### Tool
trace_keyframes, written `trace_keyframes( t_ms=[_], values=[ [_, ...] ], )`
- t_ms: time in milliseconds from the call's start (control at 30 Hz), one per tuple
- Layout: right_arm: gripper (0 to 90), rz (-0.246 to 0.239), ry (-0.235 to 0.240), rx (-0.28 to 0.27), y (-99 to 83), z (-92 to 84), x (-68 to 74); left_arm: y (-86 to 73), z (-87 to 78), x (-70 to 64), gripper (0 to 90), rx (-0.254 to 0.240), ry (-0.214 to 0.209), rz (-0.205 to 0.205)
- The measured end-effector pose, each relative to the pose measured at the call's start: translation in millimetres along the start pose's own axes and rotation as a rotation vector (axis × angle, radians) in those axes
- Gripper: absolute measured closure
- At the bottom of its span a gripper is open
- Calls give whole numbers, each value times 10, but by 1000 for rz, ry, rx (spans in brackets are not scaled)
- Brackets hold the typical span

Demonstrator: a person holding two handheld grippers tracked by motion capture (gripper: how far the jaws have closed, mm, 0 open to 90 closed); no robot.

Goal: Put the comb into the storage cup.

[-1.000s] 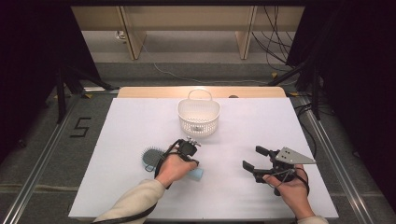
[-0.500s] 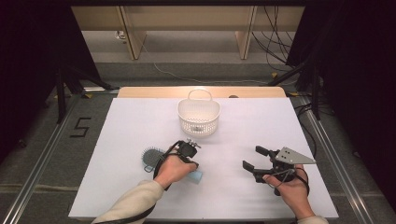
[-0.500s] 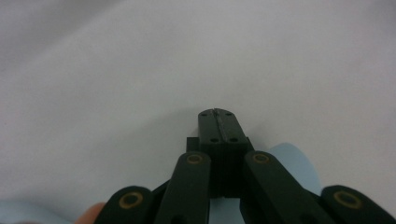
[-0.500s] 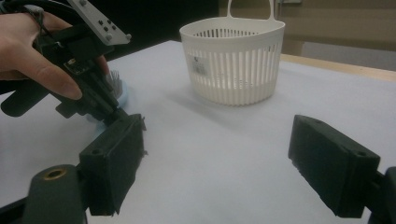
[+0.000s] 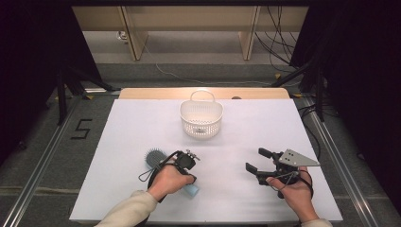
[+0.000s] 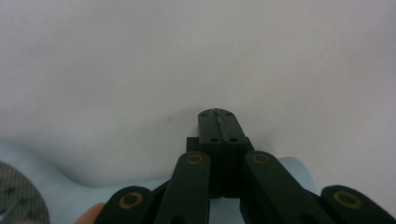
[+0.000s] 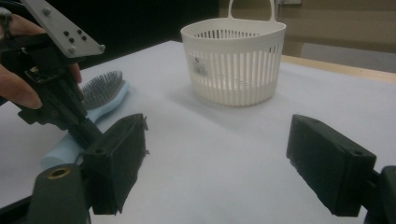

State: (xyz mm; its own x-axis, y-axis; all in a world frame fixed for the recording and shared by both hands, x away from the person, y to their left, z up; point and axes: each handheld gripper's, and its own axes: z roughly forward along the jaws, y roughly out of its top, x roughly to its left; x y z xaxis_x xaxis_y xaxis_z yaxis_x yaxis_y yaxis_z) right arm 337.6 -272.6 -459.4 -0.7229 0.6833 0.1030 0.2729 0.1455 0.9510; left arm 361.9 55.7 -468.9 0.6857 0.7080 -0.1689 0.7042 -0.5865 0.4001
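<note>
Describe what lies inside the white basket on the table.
The white basket shows a label on its wall and what looks like a bare floor in the high view. Its near wall hides the part of the floor closest to the person, so small items there cannot be ruled out.

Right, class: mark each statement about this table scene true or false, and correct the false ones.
1. The white basket stands upright on the table. True.
2. The hairbrush lies inside the basket. False: it lies on the table, beside the left gripper.
3. The left gripper's jaws are pressed together with nothing between them. True.
4. The right gripper is shut. False: its jaws stand wide apart and hold nothing.
5. The hairbrush has a light blue handle. True.
6. The basket has no handle. False: a loop handle rises from its far rim.
</note>
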Motion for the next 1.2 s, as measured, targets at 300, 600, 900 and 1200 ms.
trace_keyframes(
  t_ms=[300,600,900,1200],
  values=[
    [209,-9,5,5,4,12,23,-352,-175,35,899,57,-19,28],
    [211,-12,4,8,5,16,30,-643,-347,197,899,109,0,12],
    [210,-8,7,11,0,27,32,-828,-472,384,899,147,30,-13],
    [210,-7,7,12,-1,27,31,-953,-564,567,899,169,57,-52]
  ],
)
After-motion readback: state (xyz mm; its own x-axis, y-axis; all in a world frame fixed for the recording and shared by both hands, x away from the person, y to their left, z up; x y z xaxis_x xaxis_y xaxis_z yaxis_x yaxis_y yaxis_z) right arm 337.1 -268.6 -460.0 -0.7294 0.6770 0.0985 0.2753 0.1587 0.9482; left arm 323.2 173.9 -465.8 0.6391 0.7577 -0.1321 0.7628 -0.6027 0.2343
